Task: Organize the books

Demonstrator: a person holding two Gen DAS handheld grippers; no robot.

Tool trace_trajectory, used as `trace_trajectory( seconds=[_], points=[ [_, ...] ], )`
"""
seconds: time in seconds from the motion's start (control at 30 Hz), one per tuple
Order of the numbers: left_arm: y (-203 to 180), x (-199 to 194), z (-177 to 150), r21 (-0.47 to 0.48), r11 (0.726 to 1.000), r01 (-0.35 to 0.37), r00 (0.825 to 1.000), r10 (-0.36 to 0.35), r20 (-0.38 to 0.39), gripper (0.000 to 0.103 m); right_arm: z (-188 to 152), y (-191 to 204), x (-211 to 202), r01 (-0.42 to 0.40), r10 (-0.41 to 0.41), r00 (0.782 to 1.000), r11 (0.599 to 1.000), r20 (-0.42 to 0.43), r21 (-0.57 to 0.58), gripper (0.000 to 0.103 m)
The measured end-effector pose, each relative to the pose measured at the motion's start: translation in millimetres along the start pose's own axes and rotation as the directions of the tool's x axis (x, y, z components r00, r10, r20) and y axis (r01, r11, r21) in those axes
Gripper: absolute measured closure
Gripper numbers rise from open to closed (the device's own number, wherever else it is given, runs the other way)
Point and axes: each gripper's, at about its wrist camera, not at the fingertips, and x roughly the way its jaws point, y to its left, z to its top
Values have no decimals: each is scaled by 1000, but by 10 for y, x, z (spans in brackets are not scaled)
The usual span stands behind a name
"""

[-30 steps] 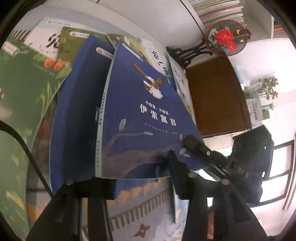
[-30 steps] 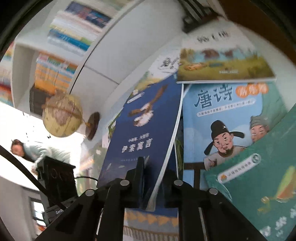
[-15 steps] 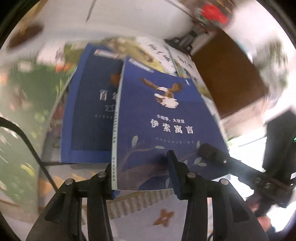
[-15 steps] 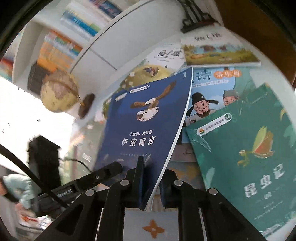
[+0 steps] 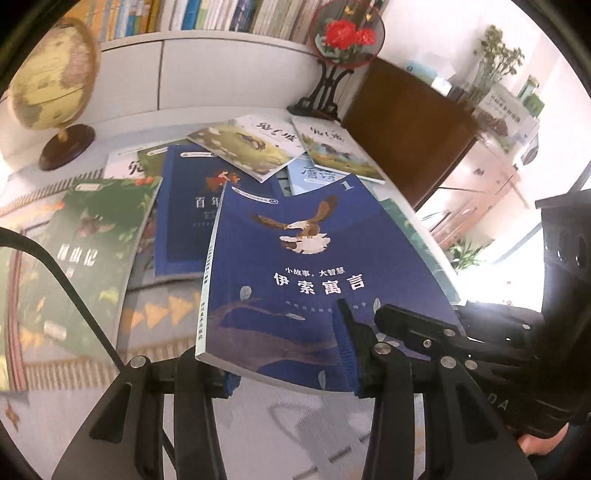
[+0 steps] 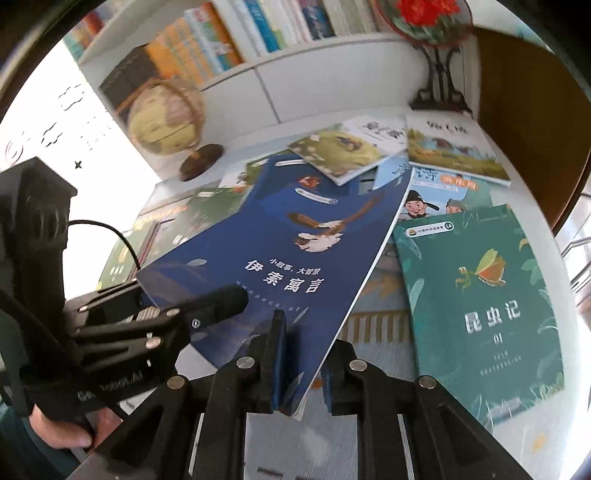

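A dark blue book with an eagle on its cover [image 5: 310,266] hangs above the scattered pile, held by both grippers at its near edge. My left gripper [image 5: 288,354] is shut on it near the spine corner, one pad under the book and one on the cover. My right gripper [image 6: 301,363] is shut on the opposite lower corner [image 6: 295,384]. Each gripper shows in the other's view: the right one [image 5: 410,325] and the left one [image 6: 207,306]. Under the lifted book lie a second dark blue book [image 5: 184,214], a light blue poetry book [image 6: 436,195] and a green insect book [image 6: 476,295].
Another green book [image 5: 74,251] lies at the left, and two picture books [image 5: 243,147] [image 5: 332,147] at the back of the table [image 5: 155,317]. A globe [image 5: 48,77], a red-flower fan ornament [image 5: 345,33] and a brown cabinet [image 5: 402,122] stand behind. A full bookshelf [image 6: 229,48] runs along the wall.
Both grippers have risen and rolled with the eagle book, lifting it off the pile. The views now take in the shelf and the globe.
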Motion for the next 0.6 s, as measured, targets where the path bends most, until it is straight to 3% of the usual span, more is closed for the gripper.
trace_trajectory(
  seconds=[0.3, 0.6],
  points=[
    [-39, -824, -582, -37, 999, -39, 995, 42, 89, 64, -429, 659, -571, -18, 27, 995, 995, 92, -95, 87],
    [609, -1604, -969, -174, 977, -124, 977, 150, 149, 64, -624, 1635, -557, -116, 133, 989, 970, 68, -211, 87]
  ],
)
